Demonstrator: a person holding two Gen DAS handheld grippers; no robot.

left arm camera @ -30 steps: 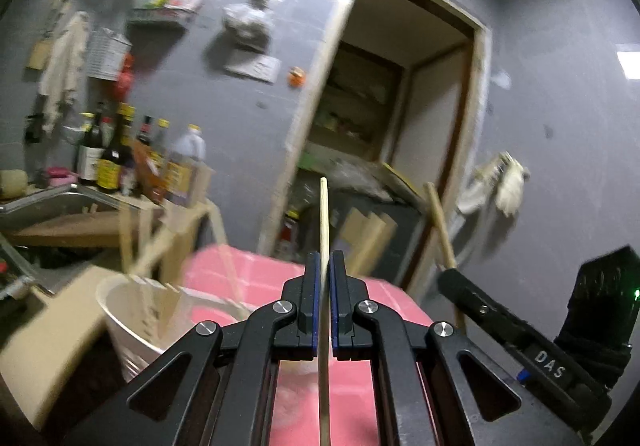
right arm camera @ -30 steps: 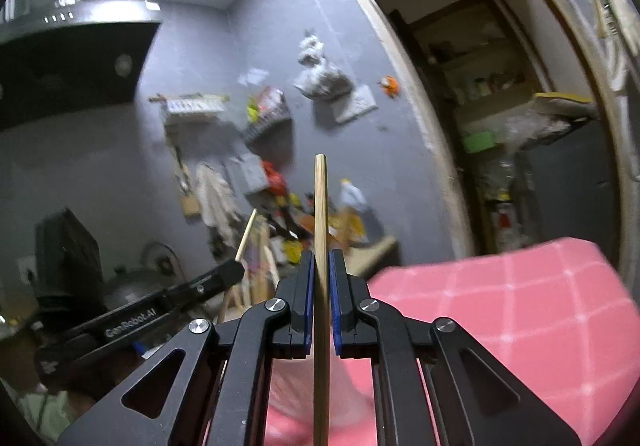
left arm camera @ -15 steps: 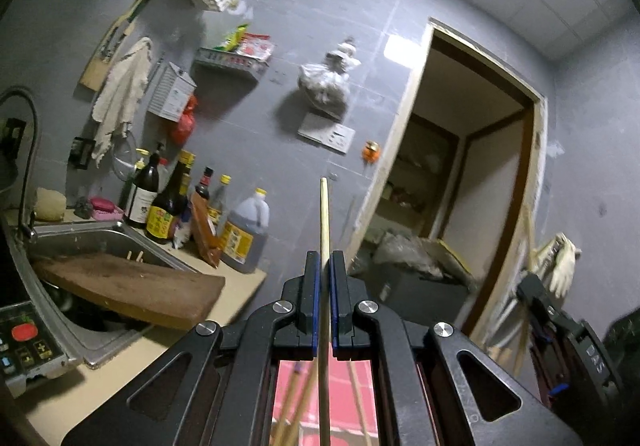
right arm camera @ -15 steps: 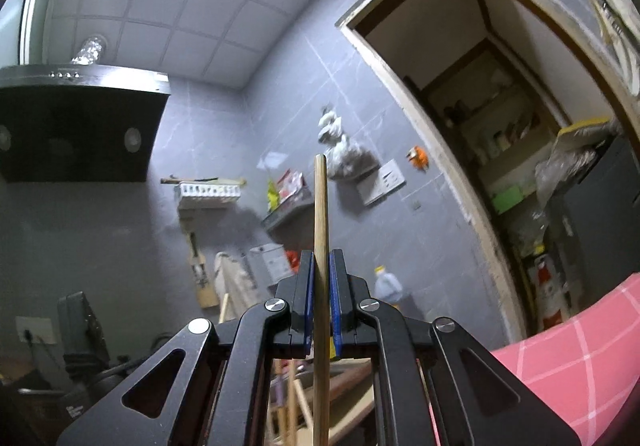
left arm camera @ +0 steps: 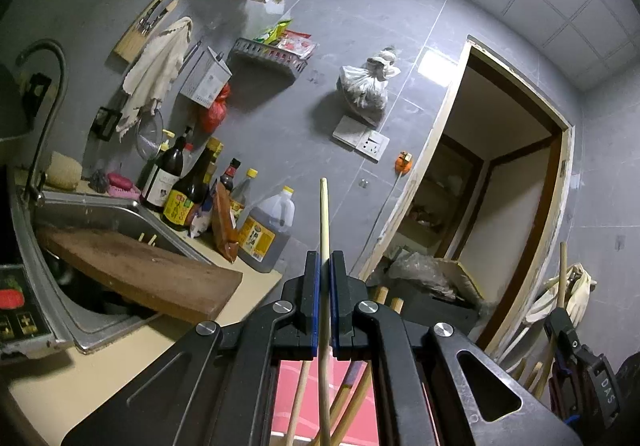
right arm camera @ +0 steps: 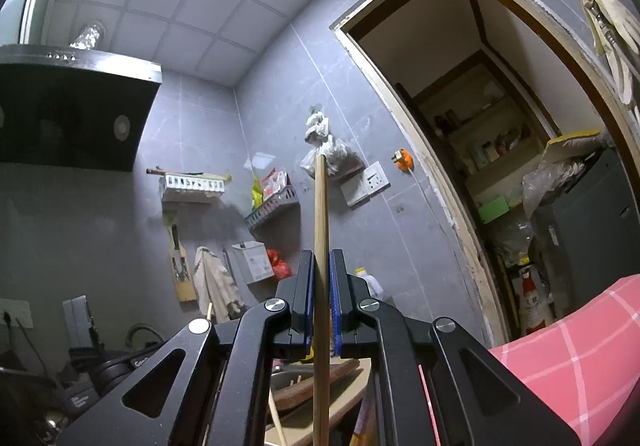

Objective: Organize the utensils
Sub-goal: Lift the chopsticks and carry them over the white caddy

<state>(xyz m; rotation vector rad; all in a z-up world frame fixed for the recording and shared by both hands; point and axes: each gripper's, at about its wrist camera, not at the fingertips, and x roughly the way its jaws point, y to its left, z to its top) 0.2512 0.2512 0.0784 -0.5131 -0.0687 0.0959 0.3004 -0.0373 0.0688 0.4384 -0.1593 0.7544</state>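
Wooden chopsticks stand upright, one pinched in each upward-tilted gripper: left gripper [left arm camera: 324, 262], right gripper [right arm camera: 321, 260].

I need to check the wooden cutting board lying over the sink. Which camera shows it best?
The left wrist view: the cutting board lies across the sink in plain sight, most of its top and front edge visible. The right wrist view catches only a brown sliver low between the right gripper fingers, mostly hidden.
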